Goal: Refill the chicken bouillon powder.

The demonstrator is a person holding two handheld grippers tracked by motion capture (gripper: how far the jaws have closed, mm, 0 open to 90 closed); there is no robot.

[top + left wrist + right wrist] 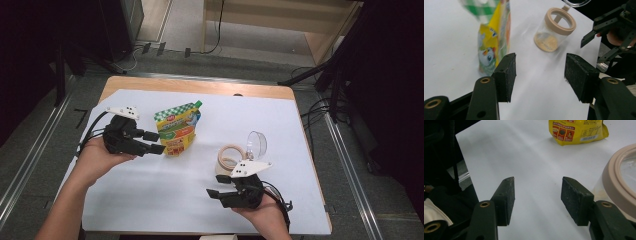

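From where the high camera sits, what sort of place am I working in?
Probably a lab or recording workspace, not a kitchen: a wooden table under a white sheet, loose cables on the grey floor, and dark stands around it.

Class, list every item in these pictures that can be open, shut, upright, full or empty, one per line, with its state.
jar: upright, open, a little tan powder at the bottom.
jar lid: flipped up, hinged at the rim.
pouch: standing on the table, green cap at its top corner.
left tool: open, nothing between its pads, right beside the pouch.
right tool: open, nothing between its pads, near the jar.
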